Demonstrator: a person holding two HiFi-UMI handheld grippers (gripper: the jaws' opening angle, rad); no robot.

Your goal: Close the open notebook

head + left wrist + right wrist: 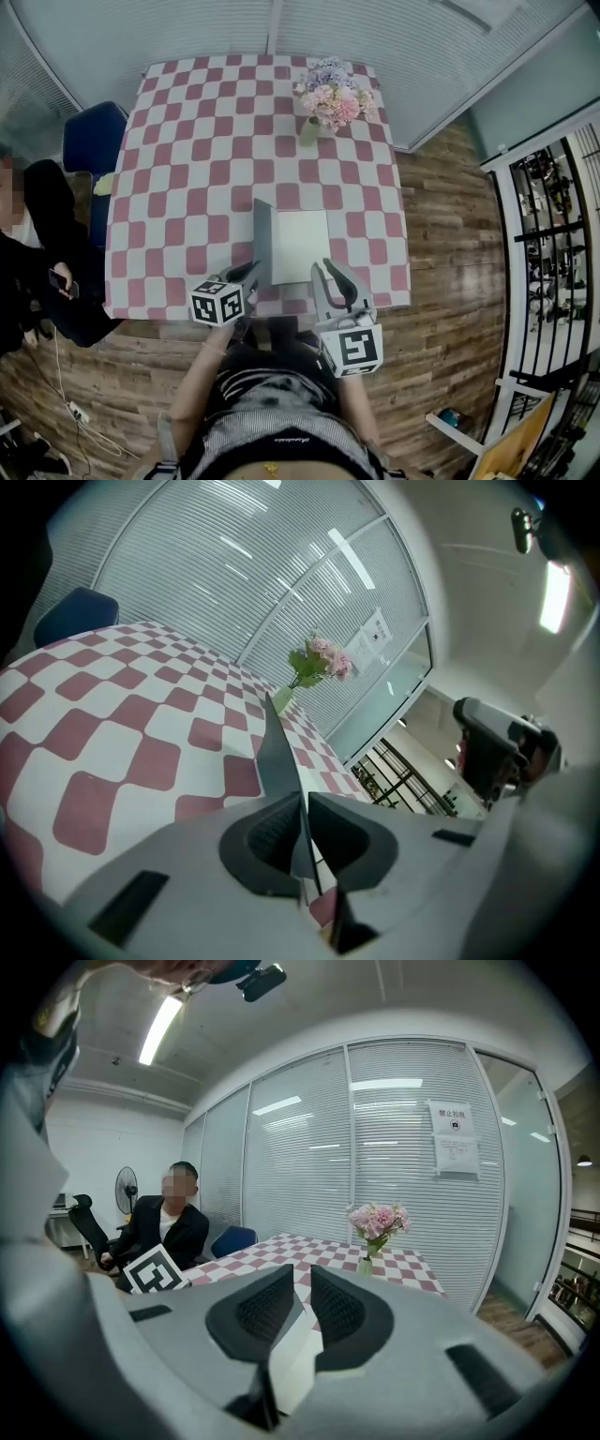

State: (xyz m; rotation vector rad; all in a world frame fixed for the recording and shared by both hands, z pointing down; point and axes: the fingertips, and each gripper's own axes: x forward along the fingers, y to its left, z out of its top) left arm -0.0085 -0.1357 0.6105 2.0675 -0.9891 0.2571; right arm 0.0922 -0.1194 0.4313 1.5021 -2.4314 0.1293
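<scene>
Notebook (302,246) cover stands upright, pinched between fingers (272,832) of the left gripper (305,808).

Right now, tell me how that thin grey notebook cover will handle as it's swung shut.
The thin grey notebook cover is probably fairly stiff: it stands nearly upright from one pinch by the left tongs without visibly sagging. Being so thin, it is likely light and should drop onto the white page once tipped past vertical.
</scene>
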